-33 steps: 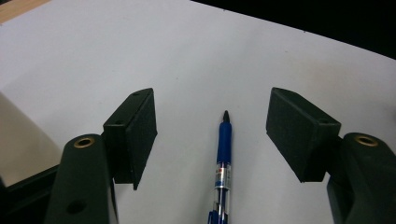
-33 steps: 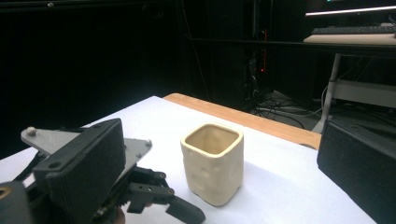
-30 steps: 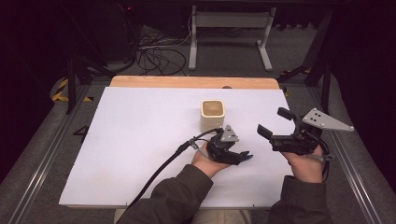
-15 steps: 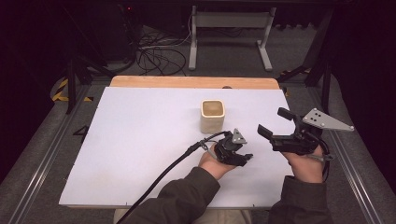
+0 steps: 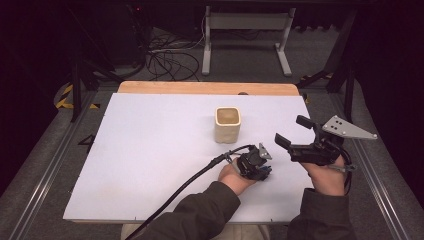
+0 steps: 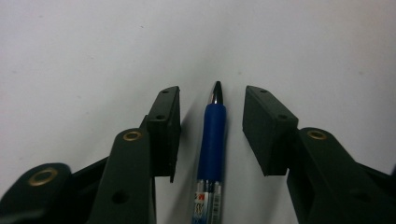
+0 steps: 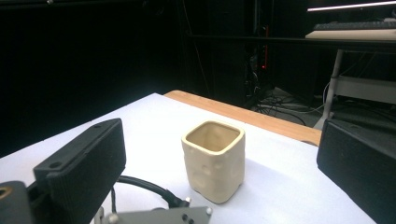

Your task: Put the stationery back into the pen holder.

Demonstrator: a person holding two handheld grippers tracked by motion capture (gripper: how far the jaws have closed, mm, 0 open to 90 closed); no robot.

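A blue pen (image 6: 212,135) with a silver tip lies on the white table top, straight between the two jaws of my left gripper (image 6: 212,93). The jaws stand open on either side of it with a gap on both sides. In the high view the left gripper (image 5: 255,162) points down at the table near the front right. A cream square cup (image 5: 227,123) stands upright in the middle of the table. My right gripper (image 5: 291,131) hovers open to the right, its jaws facing the cup (image 7: 215,161) with nothing between them.
The white table top (image 5: 150,150) has a wooden strip (image 5: 205,88) along its far edge. The left gripper's cable (image 5: 195,177) trails toward the front edge, and part of it (image 7: 140,186) shows below the cup. Beyond the table are desk legs and floor cables.
My left gripper has shifted a little to the right and tipped down toward the table. The right gripper and the cup have not moved.
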